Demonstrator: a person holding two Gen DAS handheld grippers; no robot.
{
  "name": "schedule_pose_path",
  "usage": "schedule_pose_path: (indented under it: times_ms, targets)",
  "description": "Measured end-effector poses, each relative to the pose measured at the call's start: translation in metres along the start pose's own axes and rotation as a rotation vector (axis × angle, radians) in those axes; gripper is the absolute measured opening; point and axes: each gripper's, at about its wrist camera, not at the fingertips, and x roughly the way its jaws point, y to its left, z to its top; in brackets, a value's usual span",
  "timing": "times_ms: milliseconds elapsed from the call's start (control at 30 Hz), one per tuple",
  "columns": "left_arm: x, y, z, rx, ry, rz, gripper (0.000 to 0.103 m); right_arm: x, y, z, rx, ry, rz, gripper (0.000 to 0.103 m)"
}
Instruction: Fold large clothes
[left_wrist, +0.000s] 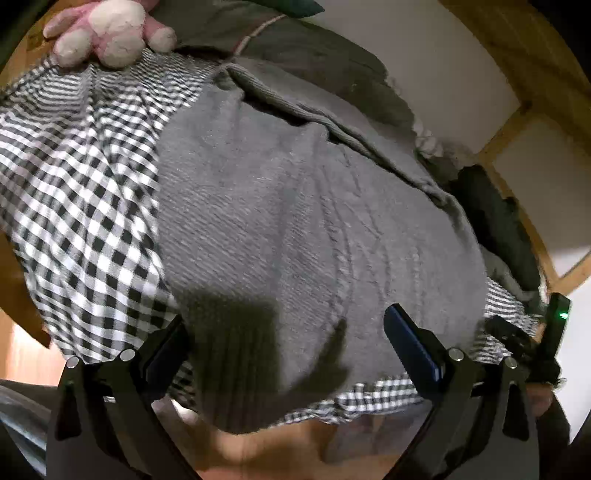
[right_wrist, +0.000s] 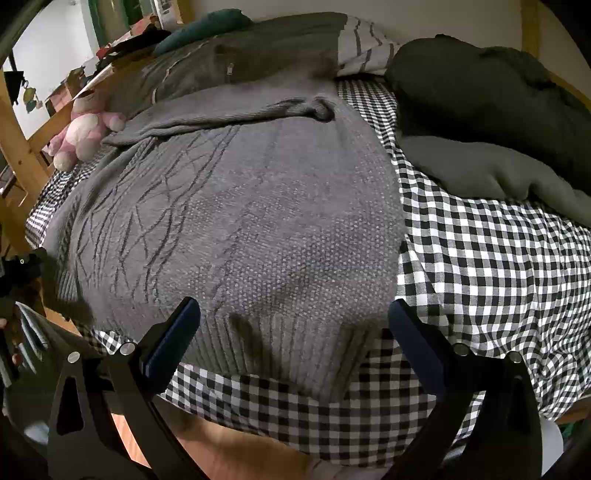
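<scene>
hovering over the ribbed hem of the grey knit sweater (right_wrist: 229, 206), spread flat on the checked bed sheet (right_wrist: 498, 266), the left tool (left_wrist: 288, 343) and right tool (right_wrist: 291, 332) gape wide, holding nothing; judging by this, gripping the hem's corners comes next.

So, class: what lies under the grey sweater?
The grey sweater lies flat on a black-and-white checked sheet, which shows along its near hem and right side. What the sheet covers beneath the sweater cannot be seen.
</scene>
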Motion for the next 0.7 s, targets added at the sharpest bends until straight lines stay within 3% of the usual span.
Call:
schedule_pose_path:
  times_ms: [133, 200, 267, 367, 433, 533, 700]
  targets:
    - [-0.026, 0.007, 0.008, -0.039, -0.074, 0.065, 0.098, -0.002, 0.004, 0.001, -0.019, -0.007, 0.009, 0.100]
    - [-0.034, 0.008, 0.014, -0.030, -0.085, 0.025, 0.098, -0.002, 0.005, 0.000, -0.021, -0.008, 0.012, 0.100]
    - [-0.028, 0.006, 0.022, 0.013, -0.088, -0.002, 0.098, 0.002, 0.006, -0.002, -0.017, 0.001, 0.031, 0.100]
    - [-0.008, 0.005, 0.031, 0.074, -0.064, 0.028, 0.098, 0.005, 0.011, -0.003, -0.025, 0.008, 0.043, 0.100]
    - [0.013, 0.009, 0.036, 0.062, -0.002, 0.006, 0.098, 0.002, 0.015, -0.003, -0.039, -0.001, 0.049, 0.100]
    - [0.013, 0.008, 0.038, 0.048, -0.020, -0.044, 0.098, 0.000, 0.017, -0.003, -0.053, -0.005, 0.041, 0.100]
    - [0.012, 0.020, 0.039, -0.009, -0.060, -0.001, 0.098, 0.001, 0.015, -0.005, -0.036, 0.000, 0.053, 0.100]
